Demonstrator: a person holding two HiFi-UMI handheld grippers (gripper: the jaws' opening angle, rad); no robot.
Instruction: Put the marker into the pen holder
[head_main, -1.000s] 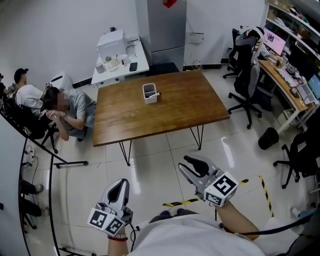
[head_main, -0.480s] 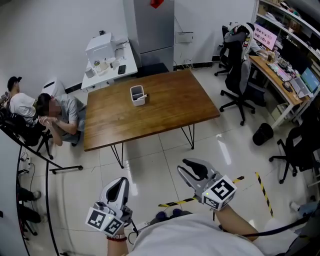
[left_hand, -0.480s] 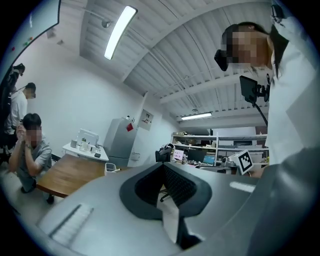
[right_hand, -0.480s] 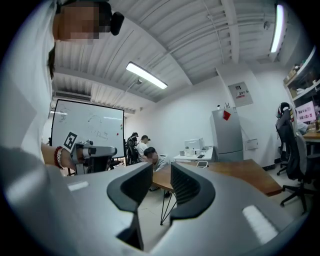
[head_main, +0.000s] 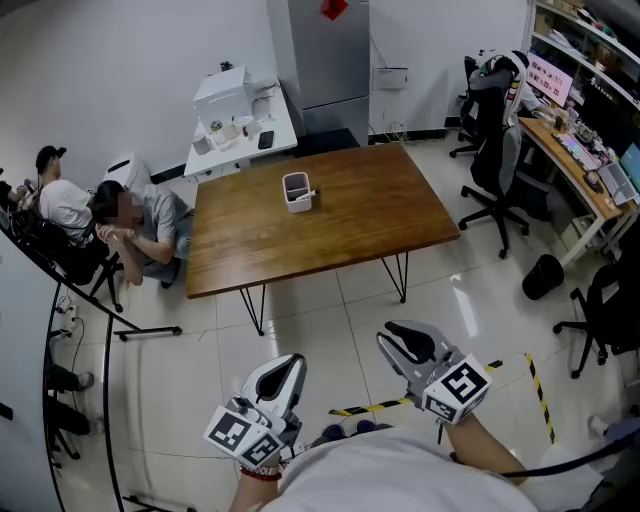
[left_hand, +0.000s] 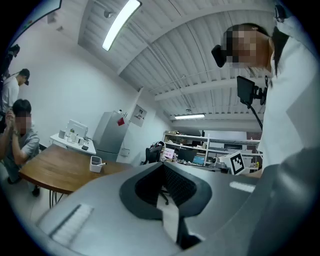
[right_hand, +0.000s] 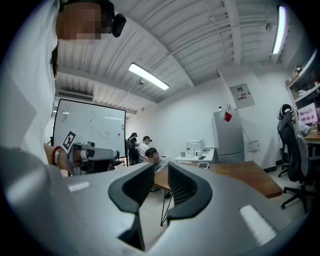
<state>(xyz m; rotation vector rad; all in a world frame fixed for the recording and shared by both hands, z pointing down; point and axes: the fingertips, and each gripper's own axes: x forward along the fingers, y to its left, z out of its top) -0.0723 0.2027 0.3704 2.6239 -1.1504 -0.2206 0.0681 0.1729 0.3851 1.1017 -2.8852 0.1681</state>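
Head view: table, wooden, on thin black legs, mid-floor. On its far half, holder, white, upright. At the holder's right side, touching it, marker; whether it sits in the holder or leans against it cannot be told. Low in frame, over pale tiles and well apart from the table: left gripper and right gripper, each with its tagged cube toward the person. Striped tape lies on the floor right of the right gripper. Behind the table are a white bench with a printer and a grey cabinet. Two seated people are at the left. To the right are office chairs, a desk and a black bin.

Left gripper view: jaws drawn together, tips meeting, nothing between them. Table and holder show small at the left, beyond the jaws, the marker jutting from the holder's right. Shelving and screens stand behind.

Right gripper view: jaws apart with a clear gap, closing, nothing between them. Through the gap show floor and a table leg. Left gripper is at the left edge, a whiteboard behind it. Table, bench and cabinet are at the right.
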